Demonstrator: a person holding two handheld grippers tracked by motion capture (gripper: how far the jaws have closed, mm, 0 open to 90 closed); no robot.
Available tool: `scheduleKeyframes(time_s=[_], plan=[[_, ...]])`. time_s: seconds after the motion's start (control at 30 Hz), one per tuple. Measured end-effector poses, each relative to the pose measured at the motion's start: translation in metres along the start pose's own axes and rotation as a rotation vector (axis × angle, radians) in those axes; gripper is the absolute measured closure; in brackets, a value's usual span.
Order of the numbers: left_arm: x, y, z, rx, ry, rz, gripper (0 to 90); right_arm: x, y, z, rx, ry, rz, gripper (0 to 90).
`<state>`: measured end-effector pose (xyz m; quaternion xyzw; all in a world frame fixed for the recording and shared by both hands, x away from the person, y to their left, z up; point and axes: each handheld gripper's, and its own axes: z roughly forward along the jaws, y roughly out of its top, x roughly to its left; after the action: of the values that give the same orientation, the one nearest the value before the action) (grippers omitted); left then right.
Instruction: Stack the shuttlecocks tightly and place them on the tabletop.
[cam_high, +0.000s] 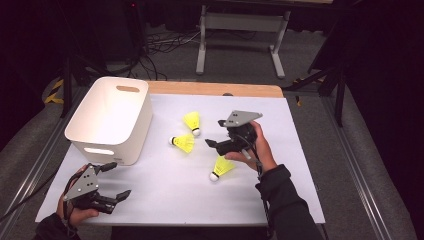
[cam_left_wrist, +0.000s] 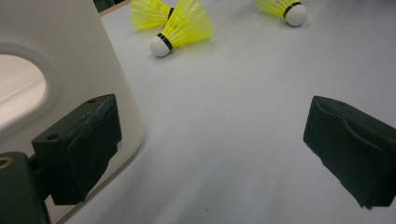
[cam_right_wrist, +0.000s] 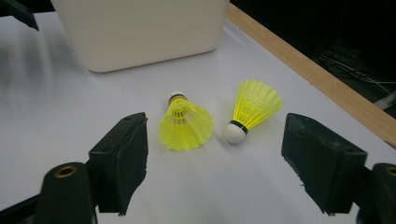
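Note:
Three yellow shuttlecocks with white corks lie on the white table. Two lie close together mid-table, one (cam_high: 192, 121) behind the other (cam_high: 183, 143), and a third (cam_high: 222, 167) lies nearer, beneath the right hand. My right gripper (cam_high: 214, 133) hovers open just right of the pair; in its own view the jaws (cam_right_wrist: 217, 140) frame both shuttlecocks (cam_right_wrist: 187, 123) (cam_right_wrist: 252, 105), with nothing between the pads. My left gripper (cam_high: 117, 181) rests open at the front left, beside the bin's near corner. Its view (cam_left_wrist: 210, 135) shows bare table between the jaws and shuttlecocks (cam_left_wrist: 184, 25) farther off.
A white plastic bin (cam_high: 125, 150) with handle slots stands at the table's back left; its wall (cam_left_wrist: 70, 56) is right beside my left jaw. A wooden strip (cam_high: 215, 89) edges the table's far side. Table legs and cables lie on the floor beyond.

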<state>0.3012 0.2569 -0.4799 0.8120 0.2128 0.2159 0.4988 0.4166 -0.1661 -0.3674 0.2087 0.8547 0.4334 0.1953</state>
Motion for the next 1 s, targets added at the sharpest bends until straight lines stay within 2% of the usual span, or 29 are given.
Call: scheduleKeyframes(time_s=[0.07,0.1,0.13,0.17,0.23,0.4,0.57,0.7,0.8,0.9,1.0], plan=[[-0.001,0.0,0.0,0.004,-0.007,0.002,4.9,-0.003,0.008,0.012,0.029,-0.007,-0.016,24.2],[-0.001,0.0,0.0,0.004,-0.007,0.002,5.0,-0.003,0.008,0.012,0.029,-0.007,-0.016,24.2],[0.0,0.0,0.001,0.004,-0.01,0.004,4.9,-0.006,0.017,0.024,0.06,-0.004,-0.039,25.5],[0.0,-0.001,0.001,0.007,-0.012,0.002,4.9,-0.006,0.019,0.028,0.073,-0.013,-0.055,25.9],[0.001,-0.002,0.002,0.01,-0.015,-0.002,4.9,-0.01,0.026,0.038,0.094,0.0,-0.038,26.3],[-0.001,-0.002,0.004,0.01,-0.023,0.002,4.9,-0.018,0.042,0.06,0.133,-0.027,-0.052,27.0],[-0.002,-0.003,0.005,0.017,-0.039,-0.001,4.9,-0.029,0.049,0.084,0.167,-0.035,-0.043,27.0],[-0.002,-0.004,0.006,0.025,-0.052,0.004,4.9,-0.04,0.051,0.103,0.198,-0.041,-0.022,27.1],[-0.002,-0.004,0.007,0.024,-0.055,0.003,4.9,-0.049,0.052,0.117,0.219,-0.039,0.016,27.4],[-0.003,-0.004,0.006,0.023,-0.064,-0.002,4.9,-0.053,0.049,0.129,0.244,-0.041,0.052,27.2],[-0.002,-0.005,0.006,0.023,-0.062,0.006,4.9,-0.055,0.045,0.142,0.281,-0.047,0.061,26.4]])
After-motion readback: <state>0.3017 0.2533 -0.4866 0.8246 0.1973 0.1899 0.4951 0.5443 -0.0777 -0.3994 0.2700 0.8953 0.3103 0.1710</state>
